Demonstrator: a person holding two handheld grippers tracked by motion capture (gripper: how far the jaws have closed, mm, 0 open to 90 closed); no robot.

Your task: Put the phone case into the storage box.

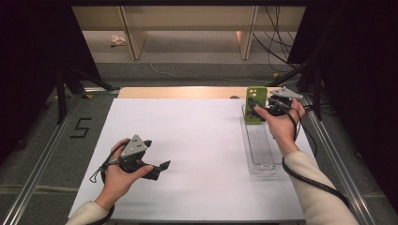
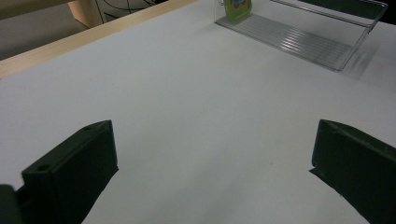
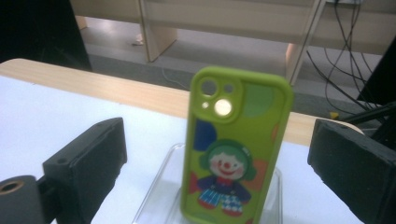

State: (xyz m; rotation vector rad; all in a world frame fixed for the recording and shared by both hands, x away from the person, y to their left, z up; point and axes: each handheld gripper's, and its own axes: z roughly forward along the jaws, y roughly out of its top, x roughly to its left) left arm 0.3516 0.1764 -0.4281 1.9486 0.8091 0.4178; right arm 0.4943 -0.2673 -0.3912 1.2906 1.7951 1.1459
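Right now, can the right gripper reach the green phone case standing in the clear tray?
Probably yes. The right gripper is open, the green phone case stands upright between its jaws, and nothing blocks it in the clear tray.

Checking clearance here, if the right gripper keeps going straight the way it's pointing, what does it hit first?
Most likely the green phone case, standing upright at the far end of the clear tray. It sits right between the open right gripper jaws, though its exact depth is unclear.
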